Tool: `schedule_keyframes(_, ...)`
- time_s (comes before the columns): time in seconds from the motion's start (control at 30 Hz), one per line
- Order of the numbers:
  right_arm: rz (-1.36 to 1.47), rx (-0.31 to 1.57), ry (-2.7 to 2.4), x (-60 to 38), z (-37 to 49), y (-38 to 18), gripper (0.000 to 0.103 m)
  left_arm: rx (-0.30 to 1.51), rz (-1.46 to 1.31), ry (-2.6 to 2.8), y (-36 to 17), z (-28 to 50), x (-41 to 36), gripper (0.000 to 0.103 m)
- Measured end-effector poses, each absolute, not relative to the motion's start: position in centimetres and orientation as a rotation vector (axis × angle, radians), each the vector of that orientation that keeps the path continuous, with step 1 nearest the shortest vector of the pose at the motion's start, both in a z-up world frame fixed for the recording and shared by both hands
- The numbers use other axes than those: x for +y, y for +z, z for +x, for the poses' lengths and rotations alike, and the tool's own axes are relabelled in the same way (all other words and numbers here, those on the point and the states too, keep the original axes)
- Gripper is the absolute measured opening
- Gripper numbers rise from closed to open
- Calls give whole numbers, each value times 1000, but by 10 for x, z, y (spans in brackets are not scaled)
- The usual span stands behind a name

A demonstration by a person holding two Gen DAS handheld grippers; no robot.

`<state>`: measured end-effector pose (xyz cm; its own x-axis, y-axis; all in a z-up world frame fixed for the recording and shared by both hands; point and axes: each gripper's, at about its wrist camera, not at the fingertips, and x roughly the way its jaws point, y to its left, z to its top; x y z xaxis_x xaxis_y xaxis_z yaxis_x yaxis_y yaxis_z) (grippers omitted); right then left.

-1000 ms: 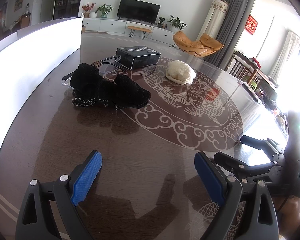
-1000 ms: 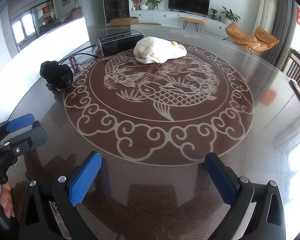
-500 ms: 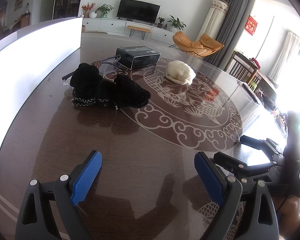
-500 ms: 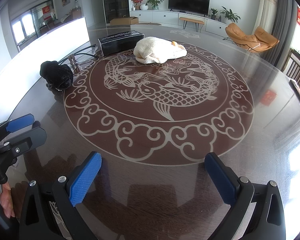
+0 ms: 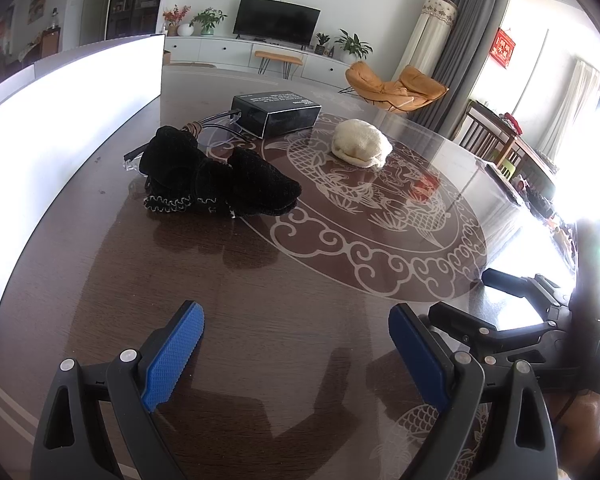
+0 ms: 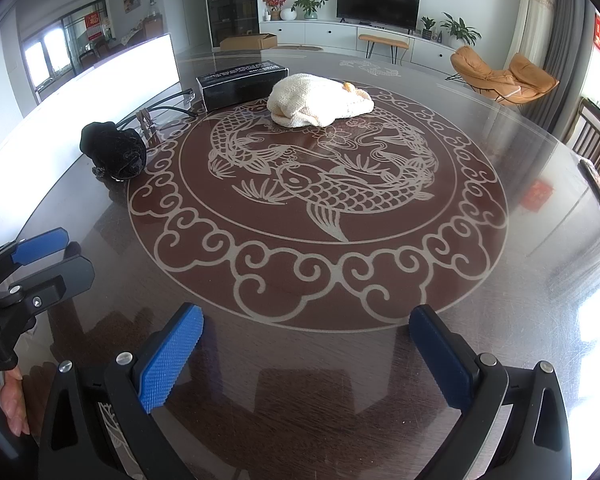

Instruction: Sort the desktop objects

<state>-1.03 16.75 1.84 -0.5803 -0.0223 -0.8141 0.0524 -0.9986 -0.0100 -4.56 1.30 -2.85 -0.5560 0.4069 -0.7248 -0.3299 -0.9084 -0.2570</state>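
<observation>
Here, at the left of the round worktop, the left claw hovers with its jaws spread wide, empty; ahead lie black gloves, a black box and a cream cloth bundle. To the right, the right claw is likewise agape and empty.

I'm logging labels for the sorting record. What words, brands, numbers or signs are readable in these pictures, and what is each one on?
None can be read outright.
Black rectangular box: white print on its top, too small and blurred to read.
Red hanging sign by the window: gold characters, blurred.
Red poster on the far glass door: markings too small to read.
Black left gripper body: white lettering at the picture's edge, cut off and unreadable.
</observation>
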Motion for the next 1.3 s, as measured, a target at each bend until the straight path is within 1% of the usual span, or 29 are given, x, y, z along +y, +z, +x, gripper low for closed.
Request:
schedule_keyframes(0.4,1418,51,-2755,168,-10,18,103,-126,-1175,2450,-29,-46,13,94)
schedule_keyframes(0.6,1419,50,-2754,168,-10,18,103,-171,-1162,2446,-28,-44,8,94)
schedule_keyframes(0.73,1328,-32,-2735,180,-16,29,103,-178,-1161,2446,-28,-44,7,94)
schedule_keyframes(0.8,1306,-19,-2773,188,-35,42,103,-170,-1163,2449,-27,-43,7,94)
schedule_keyframes(0.83,1298,-46,-2781,194,-49,49,103,-169,-1164,2450,-27,-44,7,94)
schedule_keyframes(1.0,1354,-283,-2777,216,-145,66,103,-167,-1164,2452,-27,-43,7,94)
schedule_keyframes(1.1,1501,-416,-2704,212,-203,55,103,-173,-1167,2463,-27,-43,5,94)
schedule_keyframes(1.17,1613,-470,-2648,206,-231,41,103,-183,-1165,2465,-27,-43,4,94)
schedule_keyframes(1.2,1642,-472,-2644,202,-239,36,101,-187,-1164,2466,-27,-43,3,94)
schedule_keyframes(1.23,1627,-445,-2676,198,-241,36,97,-190,-1163,2466,-27,-42,2,94)
schedule_keyframes(1.3,1572,-355,-2690,184,-239,37,77,-197,-1161,2466,-27,-43,1,94)
